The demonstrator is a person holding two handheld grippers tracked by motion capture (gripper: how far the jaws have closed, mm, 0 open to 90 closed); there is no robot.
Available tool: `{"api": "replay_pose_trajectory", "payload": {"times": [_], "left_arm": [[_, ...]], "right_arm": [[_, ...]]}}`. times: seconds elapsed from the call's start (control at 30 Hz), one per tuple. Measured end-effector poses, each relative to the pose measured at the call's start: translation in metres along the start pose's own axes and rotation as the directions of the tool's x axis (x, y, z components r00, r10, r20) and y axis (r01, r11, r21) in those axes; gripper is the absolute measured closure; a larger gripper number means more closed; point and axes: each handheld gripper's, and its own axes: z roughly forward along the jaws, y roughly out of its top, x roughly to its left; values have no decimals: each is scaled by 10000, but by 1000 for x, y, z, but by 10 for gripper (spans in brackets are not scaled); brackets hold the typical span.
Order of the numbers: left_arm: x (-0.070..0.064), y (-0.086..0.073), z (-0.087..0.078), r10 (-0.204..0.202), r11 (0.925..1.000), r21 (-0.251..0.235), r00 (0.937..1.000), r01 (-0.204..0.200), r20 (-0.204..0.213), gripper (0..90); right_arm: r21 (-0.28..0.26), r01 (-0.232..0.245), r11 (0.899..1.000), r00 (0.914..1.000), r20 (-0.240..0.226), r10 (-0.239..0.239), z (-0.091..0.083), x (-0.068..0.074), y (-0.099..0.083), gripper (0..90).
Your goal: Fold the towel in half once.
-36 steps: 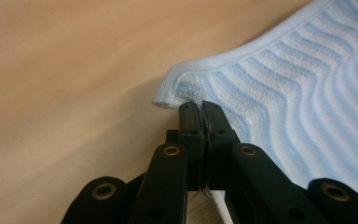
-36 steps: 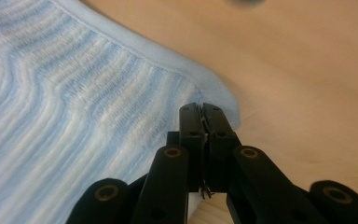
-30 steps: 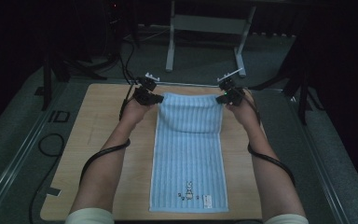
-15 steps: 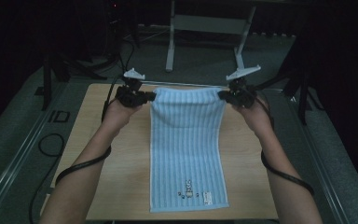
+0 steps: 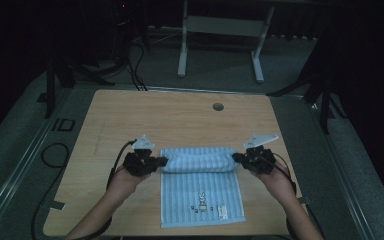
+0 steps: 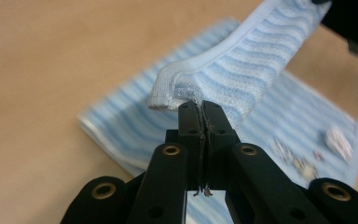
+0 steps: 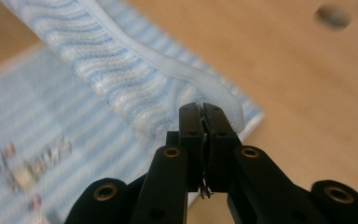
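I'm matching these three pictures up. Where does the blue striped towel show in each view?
High view: blue striped towel at the table's near middle, its far edge lifted between both grippers.
Left gripper view: centre to right, a corner clamped in the jaws.
Right gripper view: left and centre, a corner clamped.
Shared landmark: the small printed motif.

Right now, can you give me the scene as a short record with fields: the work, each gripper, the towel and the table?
work: folding a blue striped towel in half
left gripper: shut on one corner of the towel's raised edge
right gripper: shut on the other corner of that edge
towel: lifted edge held between the grippers, above the flat part, which bears a small printed picture
table: light wood, round hole near the far edge
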Motion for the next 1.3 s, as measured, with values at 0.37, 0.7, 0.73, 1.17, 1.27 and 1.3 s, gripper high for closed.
{"api": "replay_pose_trajectory", "payload": {"times": [0.37,0.7,0.73,1.17,1.27,1.3], "left_arm": [[3,-41,42,-569,9896,1338,9982,536,210,871],[-42,-39,-21,1093,9938,55,9877,-1107,1118,685],[-54,-58,-27,1253,9843,1031,9787,-1432,1628,569],[-31,-73,-11,60,9939,1067,9818,-267,1896,429],[-29,-67,10,219,9855,1602,9776,-564,2092,432],[-29,-67,10,219,9855,1602,9776,-564,2092,437]], "right_arm": [[1178,-746,9902,9928,-845,848,45,5,-48,874],[-831,-237,9963,9949,-993,154,-28,31,-47,831],[-630,-285,9976,9712,-2379,127,-45,43,-70,656],[799,-931,9924,9716,-2105,1081,-11,46,-100,528],[1565,-831,9842,9746,-1934,1130,9,43,-95,608],[1565,-831,9842,9746,-1934,1130,9,43,-95,608]]}}
